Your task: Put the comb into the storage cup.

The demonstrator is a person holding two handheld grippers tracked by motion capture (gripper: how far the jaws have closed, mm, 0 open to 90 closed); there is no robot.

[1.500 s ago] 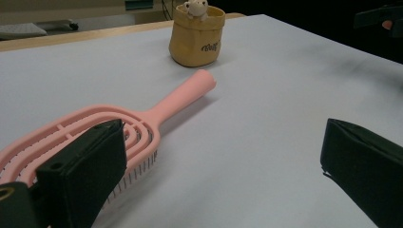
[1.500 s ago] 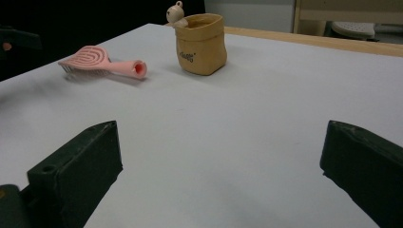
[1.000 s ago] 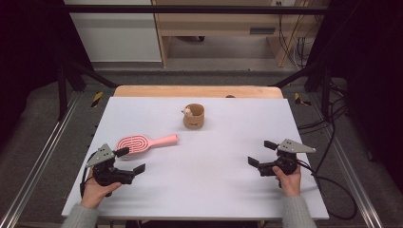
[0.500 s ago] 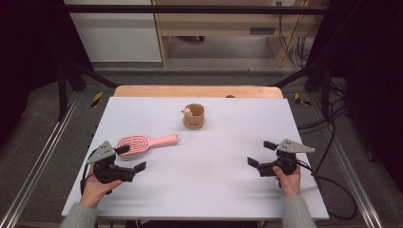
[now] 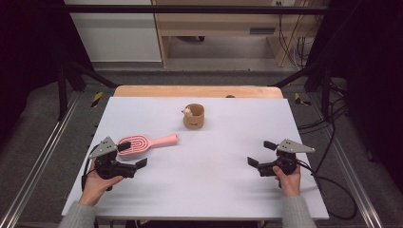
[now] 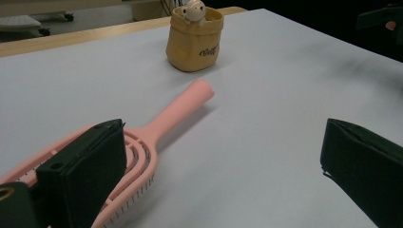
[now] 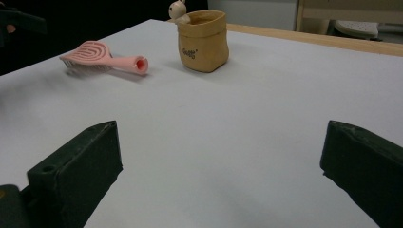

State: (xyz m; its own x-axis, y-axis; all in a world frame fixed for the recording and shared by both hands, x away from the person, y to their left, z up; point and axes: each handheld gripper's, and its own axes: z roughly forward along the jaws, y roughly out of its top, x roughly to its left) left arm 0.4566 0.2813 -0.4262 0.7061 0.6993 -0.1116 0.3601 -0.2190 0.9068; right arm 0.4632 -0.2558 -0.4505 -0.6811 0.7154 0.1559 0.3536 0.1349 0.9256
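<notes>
The left gripper (image 5: 132, 155) sits low over the near left part of the table, held from behind by the left hand (image 5: 99, 179), its two black jaws spread wide apart and aimed forward and toward the middle. The right gripper (image 5: 261, 153) is held by the right hand (image 5: 287, 176) at the near right, jaws likewise wide apart and pointing toward the left. Both forearms, in grey sleeves, come in from the bottom edge, well apart from each other.
</notes>
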